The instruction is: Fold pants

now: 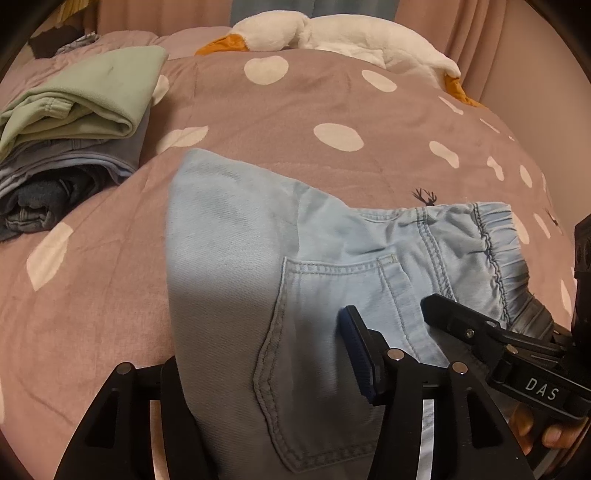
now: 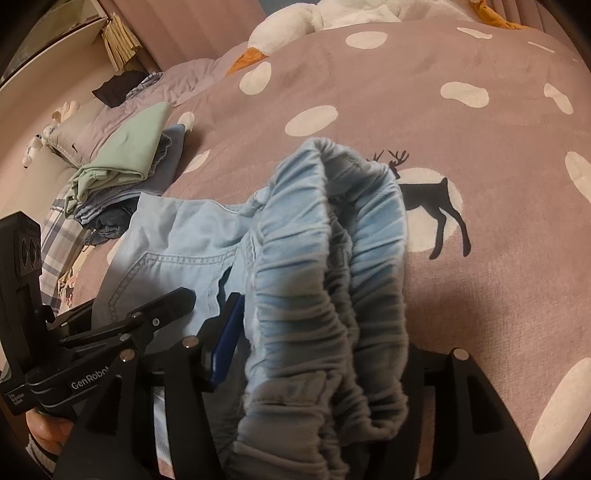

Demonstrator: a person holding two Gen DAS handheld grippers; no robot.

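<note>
Light blue denim pants (image 1: 229,258) lie folded on the pink bedspread (image 1: 295,103), back pocket up and elastic waistband (image 2: 332,258) bunched at the right. My left gripper (image 1: 262,339) straddles the near edge. Its blue-padded finger (image 1: 358,354) rests on the cloth and its other finger is hidden under the fabric. The jaws stand wide and do not pinch. My right gripper (image 2: 325,325) straddles the waistband. Its blue pad (image 2: 225,339) stands off to the left and the cloth hides its far finger. It is open too. Each view shows one finger (image 1: 454,314) (image 2: 166,302) of the other gripper.
A stack of folded clothes with a green garment (image 1: 81,99) on top sits at the left of the bed. A white plush goose (image 1: 332,33) lies at the far edge by the curtain. Plaid fabric (image 2: 59,243) hangs at the left. A hand (image 1: 546,432) holds the right gripper's handle.
</note>
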